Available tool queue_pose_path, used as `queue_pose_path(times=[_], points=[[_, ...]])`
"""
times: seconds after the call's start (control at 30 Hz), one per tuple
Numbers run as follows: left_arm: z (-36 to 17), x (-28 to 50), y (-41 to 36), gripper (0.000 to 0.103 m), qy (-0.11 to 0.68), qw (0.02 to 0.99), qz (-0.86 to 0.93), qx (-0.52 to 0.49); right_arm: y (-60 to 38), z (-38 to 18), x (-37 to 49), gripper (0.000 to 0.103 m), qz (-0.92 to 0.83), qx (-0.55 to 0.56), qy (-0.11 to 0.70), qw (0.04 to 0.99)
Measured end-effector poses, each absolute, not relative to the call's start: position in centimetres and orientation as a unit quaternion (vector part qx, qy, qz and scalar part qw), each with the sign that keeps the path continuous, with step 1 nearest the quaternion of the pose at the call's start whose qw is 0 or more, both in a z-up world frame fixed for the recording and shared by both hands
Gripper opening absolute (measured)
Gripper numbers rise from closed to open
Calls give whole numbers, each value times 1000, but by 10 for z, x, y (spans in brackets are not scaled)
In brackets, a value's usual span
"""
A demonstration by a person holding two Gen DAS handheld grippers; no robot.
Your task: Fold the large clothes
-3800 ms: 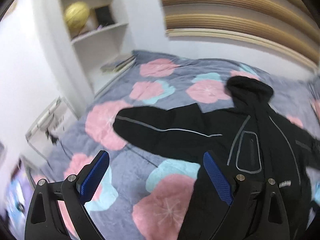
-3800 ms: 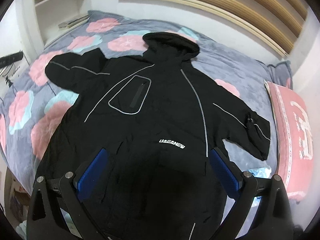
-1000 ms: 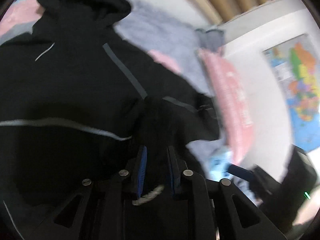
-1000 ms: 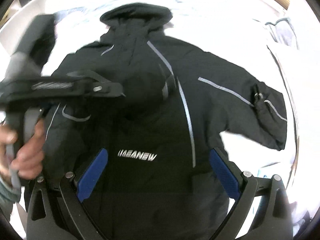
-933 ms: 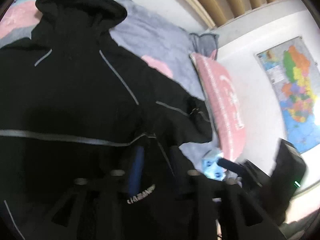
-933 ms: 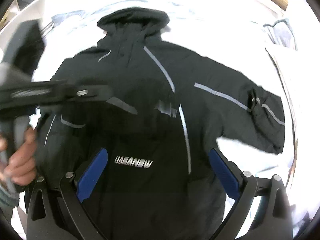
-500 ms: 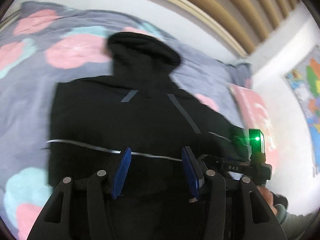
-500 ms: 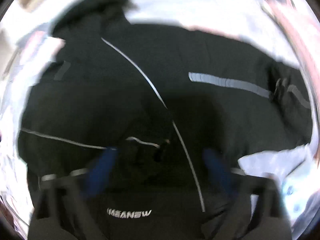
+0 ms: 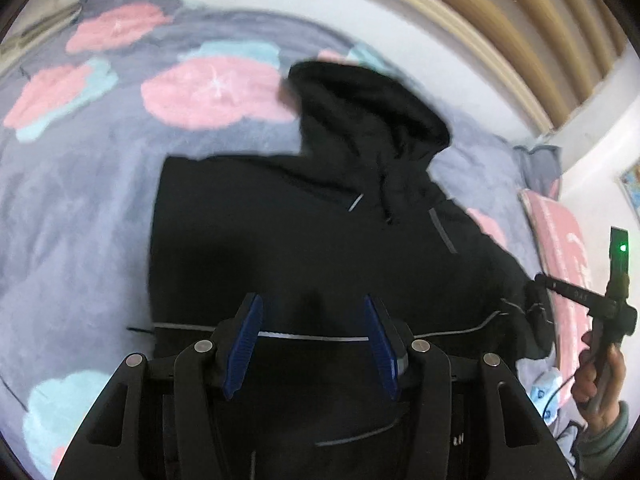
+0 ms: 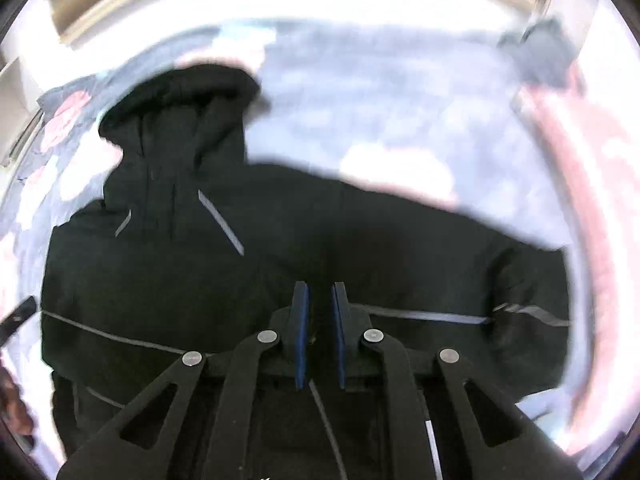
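Observation:
A black hooded jacket (image 9: 320, 240) with thin grey stripes lies face up on the bed; its left sleeve is folded across the chest. My left gripper (image 9: 312, 340) is open and empty just above the folded sleeve. In the right wrist view the jacket (image 10: 280, 264) fills the frame, its right sleeve (image 10: 520, 280) stretched out to the right. My right gripper (image 10: 319, 332) has its jaws nearly closed over the jacket's front; whether fabric is pinched between them is not clear. The right gripper also shows in the left wrist view (image 9: 536, 292) at the sleeve cuff.
The bed has a grey quilt (image 9: 80, 200) with pink and blue flowers. A pink pillow (image 9: 560, 248) lies at the right edge, by the white wall. A striped wooden headboard (image 9: 500, 20) stands behind the hood.
My left gripper has let go of the left sleeve, now folded across the chest, and opened wider. My right gripper has closed from wide open and moved towards the right sleeve.

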State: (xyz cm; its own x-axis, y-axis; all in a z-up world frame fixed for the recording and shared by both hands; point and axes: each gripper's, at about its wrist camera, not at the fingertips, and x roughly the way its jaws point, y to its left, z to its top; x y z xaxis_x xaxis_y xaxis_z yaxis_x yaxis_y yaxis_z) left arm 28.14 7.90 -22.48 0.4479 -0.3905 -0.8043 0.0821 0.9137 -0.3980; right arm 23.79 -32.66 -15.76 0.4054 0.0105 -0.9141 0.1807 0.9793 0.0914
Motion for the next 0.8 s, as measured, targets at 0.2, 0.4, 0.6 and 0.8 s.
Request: queue_pose_path(times=[0.2,0.4,0.6,0.8], points=[[-241,271,74,50,521,826,-153,-148,-316,-203,214,63,27,156,573,804],[-237,264,81,50,523,825,-152,-152,-312,-242,227,66,-15,140,592,794],[-235,275,86,50,516,834,-131,-146,-289,-225,231,34,14,103,575,812],[-257,298,73,50,528,826,-136,-144,-310,-188,233,34,-43,55,517,853]])
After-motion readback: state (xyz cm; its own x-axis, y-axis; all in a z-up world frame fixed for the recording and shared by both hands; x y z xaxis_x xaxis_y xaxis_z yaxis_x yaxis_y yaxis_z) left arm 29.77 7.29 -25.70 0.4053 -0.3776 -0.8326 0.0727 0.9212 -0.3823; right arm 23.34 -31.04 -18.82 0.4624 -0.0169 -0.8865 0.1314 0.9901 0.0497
